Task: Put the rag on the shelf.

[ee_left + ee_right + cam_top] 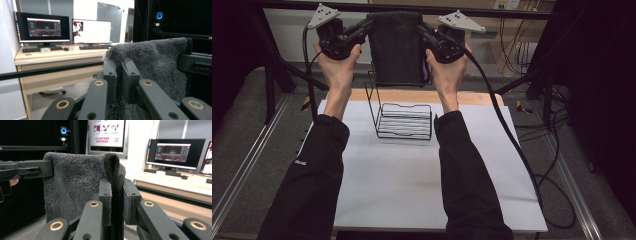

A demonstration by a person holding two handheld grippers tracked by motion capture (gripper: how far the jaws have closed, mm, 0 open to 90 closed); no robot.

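Note:
A dark grey fluffy towel (pixel 396 47) hangs stretched between my two grippers, high above the far end of the table. My left gripper (pixel 364 26) is shut on the towel's upper left corner, my right gripper (pixel 426 31) on its upper right corner. In the left gripper view the towel (pixel 160 62) is pinched between the black jaws of the left gripper (pixel 119 67). In the right gripper view the right gripper (pixel 117 191) clamps a folded edge of the towel (pixel 75 182). A black wire rack (pixel 399 117) stands on the white table (pixel 412 175) right below the towel's hanging end.
A wooden strip (pixel 422 96) runs along the table's far edge behind the rack. Black frame bars (pixel 277 60) and cables (pixel 532 165) flank the table. Beyond it, a desk (pixel 57 56) with monitors (pixel 41 27) shows in both gripper views.

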